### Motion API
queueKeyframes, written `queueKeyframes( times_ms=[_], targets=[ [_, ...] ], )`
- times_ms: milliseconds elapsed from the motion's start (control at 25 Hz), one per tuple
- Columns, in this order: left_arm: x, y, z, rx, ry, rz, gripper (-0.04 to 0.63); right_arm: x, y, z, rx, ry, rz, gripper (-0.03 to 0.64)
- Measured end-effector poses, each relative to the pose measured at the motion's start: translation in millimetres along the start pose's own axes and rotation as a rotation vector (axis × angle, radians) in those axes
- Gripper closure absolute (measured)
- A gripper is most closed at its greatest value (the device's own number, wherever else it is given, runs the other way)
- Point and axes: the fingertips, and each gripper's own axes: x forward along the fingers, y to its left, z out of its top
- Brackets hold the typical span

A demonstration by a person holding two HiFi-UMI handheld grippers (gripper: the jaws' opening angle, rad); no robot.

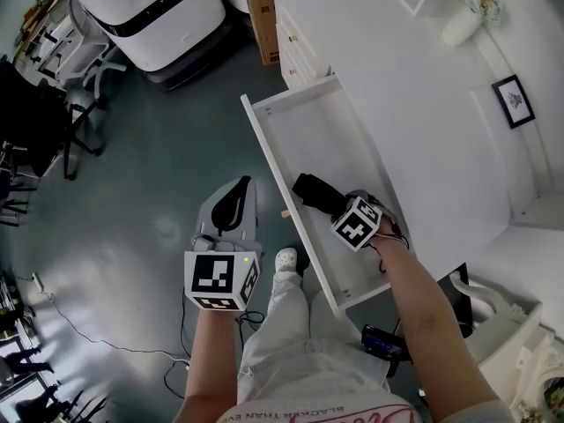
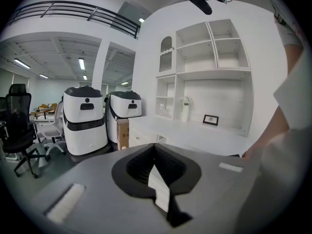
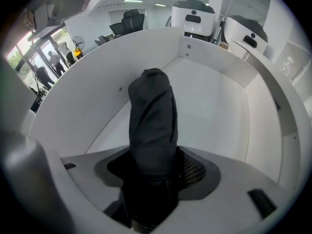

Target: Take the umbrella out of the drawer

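Grip check first: you are holding the right gripper point(image 3: 155, 172) steeply nose-down inside the open drawer point(image 1: 322, 135), with its jaws standing around one end of the folded black umbrella point(image 1: 313, 192). The pads seem to be pressing the sleeve from both sides, though dark fabric against dark pads is making the contact hard to confirm.

How to do it well:
- You are gripping a soft fabric sleeve over a hard core, so it is likely going to slide unless you are squeezing firmly before raising.
- You are holding it by an end, so the free length is probably going to droop. Be lifting straight up and slowly.
- Be watching the drawer's front wall, where the free end is sitting closest and could be catching on the rim.

Where things are lying: the umbrella is resting on the drawer floor in the half nearer you, running crosswise from just beside the front wall toward the desk-side edge. Your right gripper is sitting over the desk-side end, and the rest is reaching ahead of the jaws.

The left gripper point(image 2: 156, 174) is hanging outside the drawer, over the room floor and well apart from the umbrella, its jaws together on nothing.
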Motion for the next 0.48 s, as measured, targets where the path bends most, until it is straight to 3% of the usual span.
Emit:
queueKeyframes(
  times_ms=[480],
  targets=[
    [-15,-4,14,0.011,-0.033,-0.013,0.588,-25,3,6,0.012,-0.013,-0.05,0.347]
  ],
)
